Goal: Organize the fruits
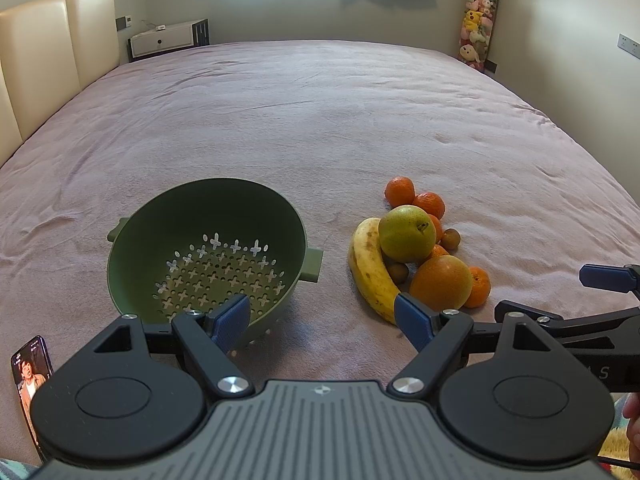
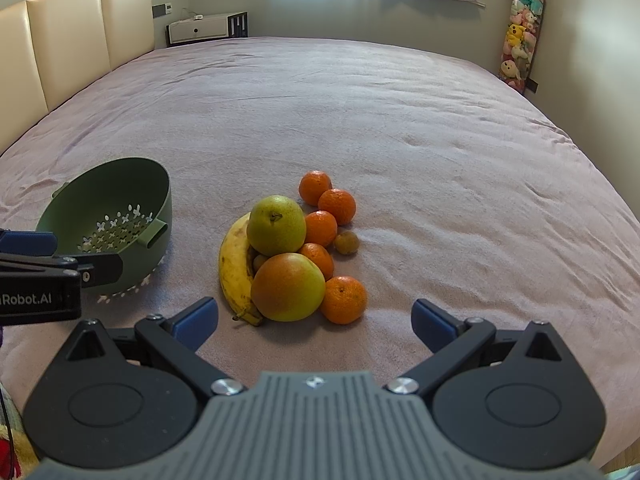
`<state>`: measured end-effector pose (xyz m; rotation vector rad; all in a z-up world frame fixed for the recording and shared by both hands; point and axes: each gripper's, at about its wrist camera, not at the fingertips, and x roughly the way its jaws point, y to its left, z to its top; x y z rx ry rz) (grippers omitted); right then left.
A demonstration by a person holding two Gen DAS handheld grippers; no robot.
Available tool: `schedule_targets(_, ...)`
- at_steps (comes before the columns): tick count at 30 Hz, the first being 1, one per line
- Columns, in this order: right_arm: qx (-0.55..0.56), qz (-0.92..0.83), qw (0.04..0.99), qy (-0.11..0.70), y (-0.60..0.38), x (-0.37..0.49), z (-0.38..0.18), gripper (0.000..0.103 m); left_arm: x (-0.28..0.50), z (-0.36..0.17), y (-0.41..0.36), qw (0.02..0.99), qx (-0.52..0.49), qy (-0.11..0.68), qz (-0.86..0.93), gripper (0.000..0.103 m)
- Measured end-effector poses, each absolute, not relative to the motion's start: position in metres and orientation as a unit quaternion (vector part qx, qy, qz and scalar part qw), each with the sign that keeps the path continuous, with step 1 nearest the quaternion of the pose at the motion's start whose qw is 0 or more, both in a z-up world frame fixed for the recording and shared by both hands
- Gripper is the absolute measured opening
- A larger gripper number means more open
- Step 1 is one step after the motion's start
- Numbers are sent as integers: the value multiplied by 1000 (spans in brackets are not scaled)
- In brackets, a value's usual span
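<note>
A green colander [image 1: 208, 252] [image 2: 116, 216] lies tilted on the pink bedspread, empty. To its right is a heap of fruit: a banana [image 1: 370, 268] [image 2: 234, 264], a green pear [image 1: 406, 232] [image 2: 276, 224], a large orange [image 1: 440, 282] [image 2: 288, 286], several mandarins [image 1: 478, 286] [image 2: 344, 300] and small brown fruits [image 1: 452, 237] [image 2: 346, 243]. My left gripper [image 1: 322, 320] hangs open between colander and banana, holding nothing. My right gripper [image 2: 316, 322] is open just in front of the heap, holding nothing.
The pink bedspread [image 1: 320, 112] stretches far behind the fruit. A cream headboard [image 1: 48, 56] lines the left, a white nightstand [image 1: 164, 40] stands at the back. A phone [image 1: 30, 380] lies at the near left. Plush toys [image 2: 520, 40] hang at the far right.
</note>
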<state>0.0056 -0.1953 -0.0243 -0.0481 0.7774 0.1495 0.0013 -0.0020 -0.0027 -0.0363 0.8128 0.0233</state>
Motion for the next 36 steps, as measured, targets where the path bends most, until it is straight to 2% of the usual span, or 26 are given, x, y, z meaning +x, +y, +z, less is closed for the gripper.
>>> schedule_targets(36, -19, 71, 921, 382, -197, 6, -24, 99, 1, -6, -9, 914, 4, 404, -27, 94)
